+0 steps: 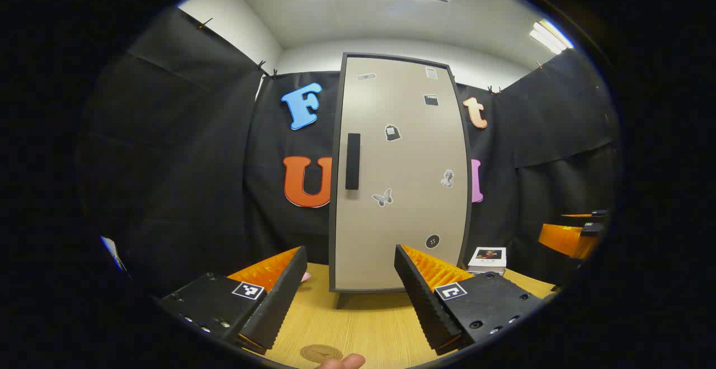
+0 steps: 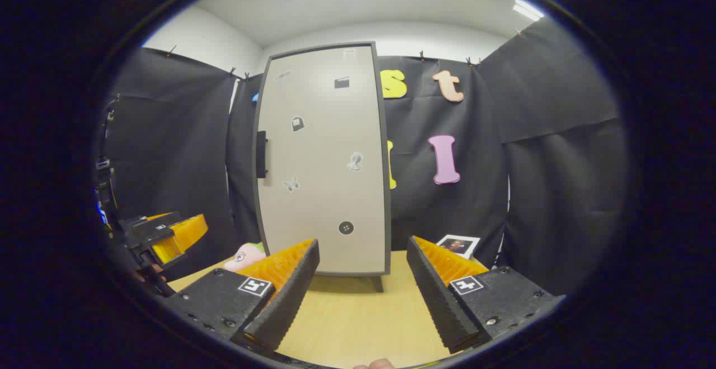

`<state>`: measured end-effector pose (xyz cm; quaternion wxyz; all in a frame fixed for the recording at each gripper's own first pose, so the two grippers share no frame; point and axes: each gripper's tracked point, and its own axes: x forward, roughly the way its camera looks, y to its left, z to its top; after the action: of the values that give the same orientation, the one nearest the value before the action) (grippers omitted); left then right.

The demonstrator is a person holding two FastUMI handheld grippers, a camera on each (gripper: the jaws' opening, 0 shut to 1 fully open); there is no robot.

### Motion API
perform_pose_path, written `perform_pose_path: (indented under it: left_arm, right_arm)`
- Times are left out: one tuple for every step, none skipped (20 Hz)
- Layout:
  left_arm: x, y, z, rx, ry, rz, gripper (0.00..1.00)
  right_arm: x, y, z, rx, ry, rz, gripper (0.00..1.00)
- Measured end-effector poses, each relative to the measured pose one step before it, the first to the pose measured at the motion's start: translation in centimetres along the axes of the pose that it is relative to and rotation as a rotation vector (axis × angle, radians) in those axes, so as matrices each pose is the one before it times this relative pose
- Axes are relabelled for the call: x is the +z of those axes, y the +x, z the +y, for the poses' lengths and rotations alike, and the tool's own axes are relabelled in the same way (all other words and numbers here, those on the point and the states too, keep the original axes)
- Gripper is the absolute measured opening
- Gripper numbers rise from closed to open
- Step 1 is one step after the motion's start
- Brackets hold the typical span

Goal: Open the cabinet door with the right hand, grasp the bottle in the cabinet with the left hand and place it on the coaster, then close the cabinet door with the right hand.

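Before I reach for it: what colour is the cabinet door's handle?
Black vertical bar handle, clearest in the left gripper view.

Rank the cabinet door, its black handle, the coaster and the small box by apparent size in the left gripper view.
1. cabinet door, by far the largest
2. black handle
3. Small box and coaster look alike; the coaster is nearer the camera and partly cut off, so they stay unranked.

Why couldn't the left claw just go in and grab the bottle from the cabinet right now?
Probably it can't yet: the cabinet door is shut, so whatever is inside is closed off. The left claw hangs open over the table, well short of it. The door's handle looks unobstructed for the right claw.
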<state>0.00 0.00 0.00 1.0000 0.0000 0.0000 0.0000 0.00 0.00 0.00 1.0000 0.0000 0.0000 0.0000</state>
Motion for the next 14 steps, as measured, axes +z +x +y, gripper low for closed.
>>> perform_pose_path:
  left_arm:
    - [0.133,0.013,0.042,-0.00073,0.00126,-0.00558,0.95]
    - [0.018,0.051,0.039,-0.00086,0.00166,-0.00241,0.95]
    - [0.063,0.122,-0.012,-0.00126,0.00107,-0.00177,0.95]
    - [0.088,0.089,-0.052,-0.00088,-0.00059,0.00008,0.95]
    - [-0.035,0.127,-0.007,-0.00092,-0.00172,-0.00026,0.95]
    - [-0.064,-0.136,0.005,-0.00159,-0.00123,0.00155,0.95]
    - [-0.048,0.060,0.015,-0.00271,-0.00049,0.00030,0.95]
    - [0.079,0.045,-0.125,-0.00265,0.00139,-0.00166,0.95]
    - [-0.059,0.024,-0.112,-0.00287,0.00380,-0.00030,0.95]
    - [0.223,-0.004,-0.086,-0.00539,0.00385,-0.00288,0.95]
    - [0.018,-0.092,-0.160,-0.00579,0.00225,-0.00242,0.95]
    - [0.201,0.179,0.013,-0.00252,-0.00047,-0.00566,0.95]
    - [0.065,0.023,0.006,0.00020,0.00168,-0.00237,0.95]
    - [-0.040,-0.094,0.095,0.00034,0.00336,0.00185,0.95]
  right_arm:
    - [0.080,0.170,-0.150,-0.00011,-0.00019,-0.00195,1.00]
    - [0.123,-0.002,0.059,-0.00017,0.00001,-0.00135,0.98]
    - [0.096,0.123,0.159,0.00127,0.00033,-0.00241,0.98]
    - [0.131,0.082,-0.014,-0.00117,-0.00016,-0.00157,0.98]
    - [-0.007,0.091,0.021,0.00148,-0.00100,-0.00176,0.98]
    - [0.163,0.050,0.144,-0.00009,-0.00078,-0.00395,0.98]
    - [0.117,-0.086,0.158,0.00023,-0.00206,-0.00316,1.00]
    - [0.091,0.004,0.067,-0.00059,-0.00388,-0.00077,0.98]
    - [-0.162,0.100,-0.025,-0.00121,-0.00433,0.00395,1.00]
    - [0.029,-0.028,0.108,0.00222,-0.00113,0.00209,0.98]
    - [0.154,0.054,-0.025,0.00052,0.00211,-0.00289,1.00]
    - [0.105,0.022,-0.073,-0.00060,0.00119,-0.00454,1.00]
    - [0.084,-0.057,0.038,-0.00319,-0.00089,-0.00534,1.00]
    - [0.101,-0.075,0.025,-0.00252,-0.00387,-0.00245,1.00]
